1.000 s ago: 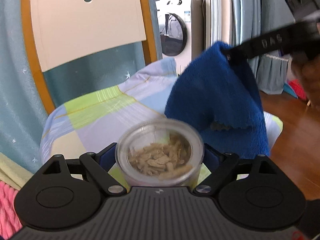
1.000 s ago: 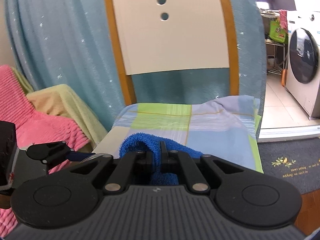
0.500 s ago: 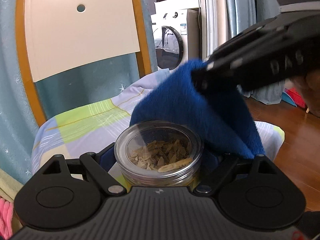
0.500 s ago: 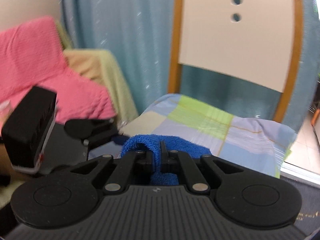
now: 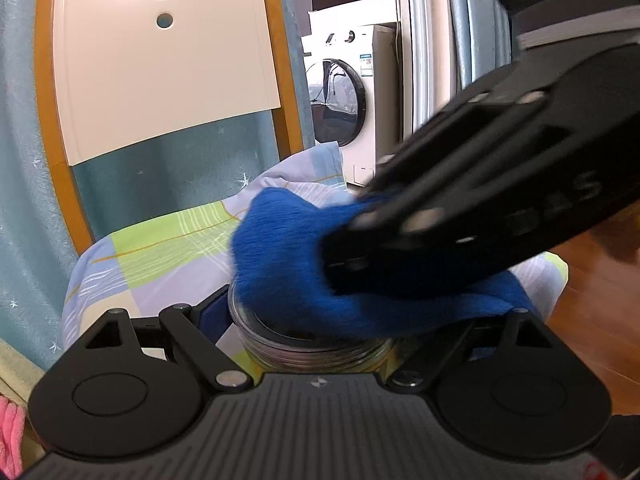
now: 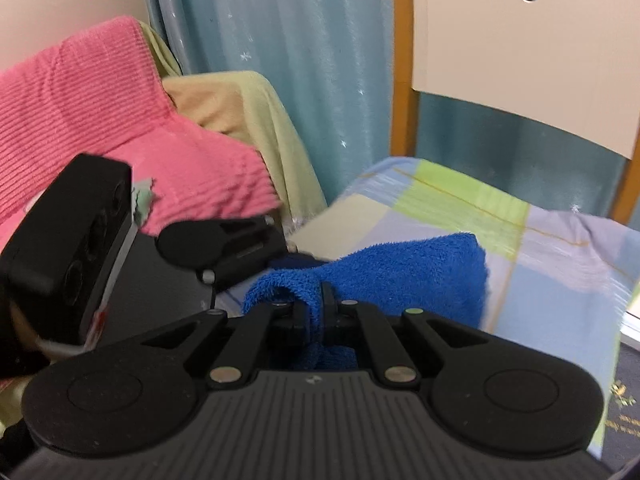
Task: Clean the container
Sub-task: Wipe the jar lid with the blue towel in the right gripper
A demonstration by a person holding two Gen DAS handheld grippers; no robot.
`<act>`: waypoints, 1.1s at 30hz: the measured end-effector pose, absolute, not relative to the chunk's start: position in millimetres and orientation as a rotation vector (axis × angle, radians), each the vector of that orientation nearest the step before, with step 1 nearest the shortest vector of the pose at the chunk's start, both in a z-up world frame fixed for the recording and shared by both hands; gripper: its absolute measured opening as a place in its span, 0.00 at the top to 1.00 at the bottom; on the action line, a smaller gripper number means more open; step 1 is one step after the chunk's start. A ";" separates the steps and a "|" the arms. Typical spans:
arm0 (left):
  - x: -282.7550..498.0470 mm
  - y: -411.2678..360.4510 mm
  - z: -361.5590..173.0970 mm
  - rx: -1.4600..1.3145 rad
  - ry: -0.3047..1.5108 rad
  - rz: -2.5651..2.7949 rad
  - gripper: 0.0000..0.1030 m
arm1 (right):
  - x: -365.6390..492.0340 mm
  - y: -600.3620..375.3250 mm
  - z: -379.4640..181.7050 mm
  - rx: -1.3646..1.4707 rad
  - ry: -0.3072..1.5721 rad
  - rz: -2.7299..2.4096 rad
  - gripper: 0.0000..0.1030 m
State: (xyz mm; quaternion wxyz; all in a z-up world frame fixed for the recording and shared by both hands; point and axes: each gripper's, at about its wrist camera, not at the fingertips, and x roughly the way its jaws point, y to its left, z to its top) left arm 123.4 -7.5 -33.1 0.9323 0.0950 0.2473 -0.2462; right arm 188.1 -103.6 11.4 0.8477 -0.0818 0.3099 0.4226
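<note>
R tongs [image 6: 316,312] pinch cloth [image 5: 296,256], covering jar [image 5: 280,346]

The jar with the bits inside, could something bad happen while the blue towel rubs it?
Maybe. The left gripper holds the jar only by its sides, so a hard push from the towel might tip or slip it. The jar is in the air above the chair cushion, so it could drop. The towel hangs from one pinch in the right gripper and might pull loose.
</note>
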 end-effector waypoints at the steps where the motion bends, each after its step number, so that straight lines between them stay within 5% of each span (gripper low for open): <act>1: 123.5 -8.0 -33.1 0.194 0.507 -0.503 0.16 | 191.8 -101.5 10.3 -0.178 0.638 0.879 0.98; 33: 131.7 -9.6 -33.2 0.193 0.530 -0.485 0.16 | 181.3 -136.7 15.3 -0.223 0.672 0.727 0.97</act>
